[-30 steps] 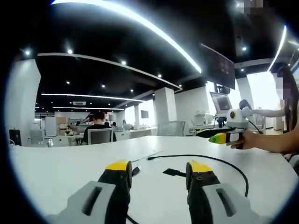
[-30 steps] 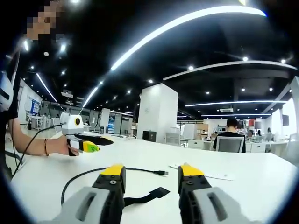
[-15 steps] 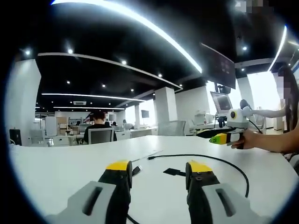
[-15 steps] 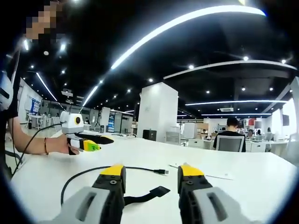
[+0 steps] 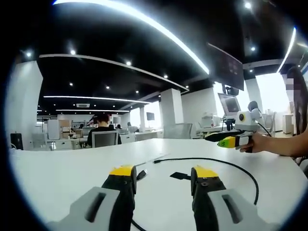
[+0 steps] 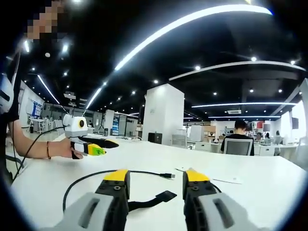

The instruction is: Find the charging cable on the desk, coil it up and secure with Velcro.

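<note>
Left gripper view: my left gripper hangs open, empty; the cable lies on the desk ahead, curving right.
Right gripper view: my right gripper is open, empty; cable arcs left, strap between the jaws.
Hidden: cable's near end, cut off below.

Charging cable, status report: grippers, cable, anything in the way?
Left gripper and right gripper open, empty, above the desk. Charging cable uncoiled on desk, Velcro strap flat. Nothing blocking it.
</note>
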`<state>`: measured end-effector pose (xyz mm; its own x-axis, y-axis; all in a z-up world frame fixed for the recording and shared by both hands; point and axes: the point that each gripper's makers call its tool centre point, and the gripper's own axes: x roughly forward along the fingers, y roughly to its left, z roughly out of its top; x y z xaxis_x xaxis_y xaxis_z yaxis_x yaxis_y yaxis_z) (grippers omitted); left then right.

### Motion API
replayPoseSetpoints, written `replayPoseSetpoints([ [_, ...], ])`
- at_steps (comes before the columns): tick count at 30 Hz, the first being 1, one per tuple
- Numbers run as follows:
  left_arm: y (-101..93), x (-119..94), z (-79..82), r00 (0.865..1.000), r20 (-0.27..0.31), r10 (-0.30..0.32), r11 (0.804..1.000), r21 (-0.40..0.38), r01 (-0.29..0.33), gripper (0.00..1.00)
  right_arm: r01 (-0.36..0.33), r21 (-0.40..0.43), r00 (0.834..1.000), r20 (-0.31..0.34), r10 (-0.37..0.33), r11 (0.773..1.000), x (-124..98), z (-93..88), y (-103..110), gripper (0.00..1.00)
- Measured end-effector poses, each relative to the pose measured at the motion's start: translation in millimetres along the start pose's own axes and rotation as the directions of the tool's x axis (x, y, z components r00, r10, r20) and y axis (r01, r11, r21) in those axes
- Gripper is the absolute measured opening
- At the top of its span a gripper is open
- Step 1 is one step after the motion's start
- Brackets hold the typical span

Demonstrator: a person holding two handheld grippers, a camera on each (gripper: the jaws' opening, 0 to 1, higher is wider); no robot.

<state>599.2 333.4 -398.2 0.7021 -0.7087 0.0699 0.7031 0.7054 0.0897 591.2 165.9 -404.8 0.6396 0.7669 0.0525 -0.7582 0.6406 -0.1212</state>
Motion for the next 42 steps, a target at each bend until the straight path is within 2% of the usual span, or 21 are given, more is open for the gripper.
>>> replayPoseSetpoints([
  [5, -0.4, -0.8, -0.3, 1.000, -0.001, 0.000, 1.000, 0.001, 0.000, 0.46, -0.019, -0.007, 1.000, -0.023, 0.018, 1.000, 4.9, -5.9, 5.3, 0.45],
  [12, -1.3, 0.2, 0.2, 1.000, 0.004, -0.006, 1.000, -0.006, 0.006, 0.46, -0.010, -0.004, 0.999, -0.037, 0.010, 1.000, 10.2, -8.1, -0.6, 0.44],
  [31, -4.4, 0.9, 1.0, 1.000, 0.012, -0.021, 1.000, -0.009, 0.021, 0.46, -0.051, -0.047, 0.988, -0.146, 0.044, 0.998, 46.3, -12.6, -7.3, 0.43],
  [42, -3.6, 1.2, 3.0, 0.999, 0.026, -0.021, 0.999, -0.024, 0.022, 0.46, -0.073, -0.054, 0.981, -0.185, 0.062, 0.996, 67.7, -14.6, -10.3, 0.42],
])
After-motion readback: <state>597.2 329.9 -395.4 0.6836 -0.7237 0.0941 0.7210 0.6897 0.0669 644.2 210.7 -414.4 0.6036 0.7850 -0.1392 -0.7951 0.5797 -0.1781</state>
